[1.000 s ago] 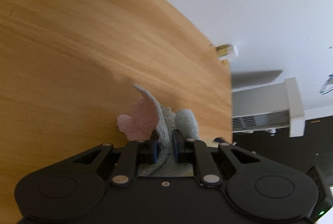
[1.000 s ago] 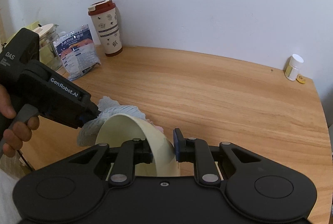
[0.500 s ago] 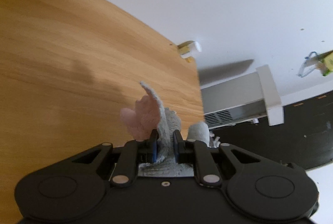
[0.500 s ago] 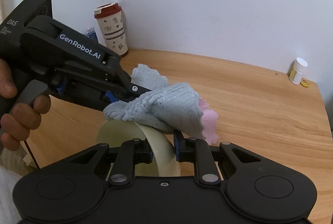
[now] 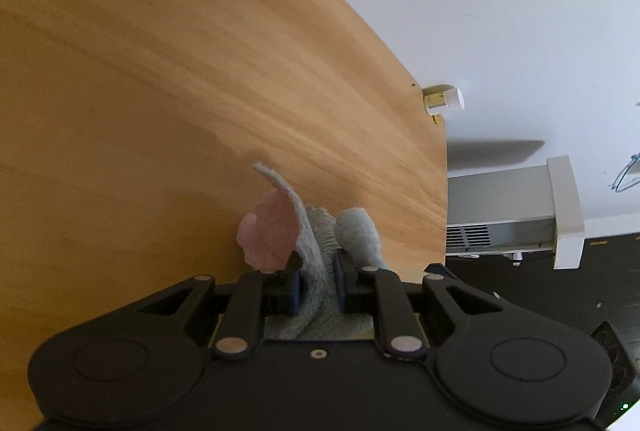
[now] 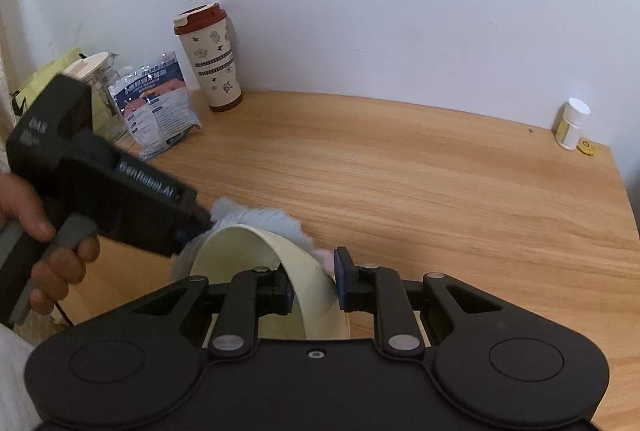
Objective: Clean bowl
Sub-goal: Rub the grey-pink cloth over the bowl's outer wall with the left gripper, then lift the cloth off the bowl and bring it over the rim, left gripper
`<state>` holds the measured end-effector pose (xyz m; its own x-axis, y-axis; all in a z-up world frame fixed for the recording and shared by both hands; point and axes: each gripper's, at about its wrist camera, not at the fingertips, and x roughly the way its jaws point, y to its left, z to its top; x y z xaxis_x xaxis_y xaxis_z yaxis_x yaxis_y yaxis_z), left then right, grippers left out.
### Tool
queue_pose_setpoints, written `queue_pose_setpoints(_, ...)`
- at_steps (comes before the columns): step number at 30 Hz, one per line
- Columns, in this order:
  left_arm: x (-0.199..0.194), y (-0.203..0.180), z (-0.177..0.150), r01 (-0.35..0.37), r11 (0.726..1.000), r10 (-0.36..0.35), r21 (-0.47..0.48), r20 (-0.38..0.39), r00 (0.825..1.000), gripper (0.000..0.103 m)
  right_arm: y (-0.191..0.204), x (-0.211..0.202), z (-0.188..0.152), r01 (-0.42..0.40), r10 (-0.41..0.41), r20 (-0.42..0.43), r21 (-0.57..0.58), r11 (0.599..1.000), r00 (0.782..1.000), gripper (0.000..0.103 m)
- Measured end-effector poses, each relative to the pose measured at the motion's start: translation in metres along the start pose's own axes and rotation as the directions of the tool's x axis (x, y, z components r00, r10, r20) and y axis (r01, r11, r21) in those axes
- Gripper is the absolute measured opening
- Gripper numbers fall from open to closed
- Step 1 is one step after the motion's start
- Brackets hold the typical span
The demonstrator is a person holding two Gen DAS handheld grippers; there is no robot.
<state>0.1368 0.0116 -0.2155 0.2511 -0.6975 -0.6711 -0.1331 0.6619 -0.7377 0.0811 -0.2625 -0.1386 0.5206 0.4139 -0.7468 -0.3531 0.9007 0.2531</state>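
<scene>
My right gripper (image 6: pixel 315 283) is shut on the rim of a cream bowl (image 6: pixel 256 251), held tilted on its side above the wooden table (image 6: pixel 440 183). My left gripper (image 5: pixel 317 281) is shut on a grey-blue cloth with a pink patch (image 5: pixel 316 243). In the right wrist view the left gripper's black body (image 6: pixel 100 187) comes in from the left and presses the cloth (image 6: pixel 260 221) against the far outer side of the bowl. The bowl hides most of the cloth there.
At the back left stand a patterned cup with a red lid (image 6: pixel 210 59), a blue snack bag (image 6: pixel 158 107) and a glass jar (image 6: pixel 96 71). A small white bottle (image 6: pixel 572 123) stands at the back right corner. The table's right edge (image 5: pixel 444 191) drops to a white heater (image 5: pixel 520 215).
The left gripper and cloth, lifted over the bowl's rim half a second ago, have dropped back behind the bowl's far side. The bowl stays in the right gripper.
</scene>
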Motion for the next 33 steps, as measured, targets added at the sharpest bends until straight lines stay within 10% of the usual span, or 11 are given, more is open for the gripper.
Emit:
queue_pose_setpoints(17,-0.006,-0.01,0.014,0.092,0.996,-0.091,-0.019,0.037,0.995,0.012,-0.014,0.006,0.007,-0.03,0.029,0.01,0.104,0.994,1.0,0.022)
queue_pose_setpoints(33,-0.007,0.002,0.003,0.017,1.0,-0.017,0.0,0.016,1.0,0.013,-0.036,0.017,0.009,-0.041,0.036,0.021,0.239,0.97,0.999,0.023)
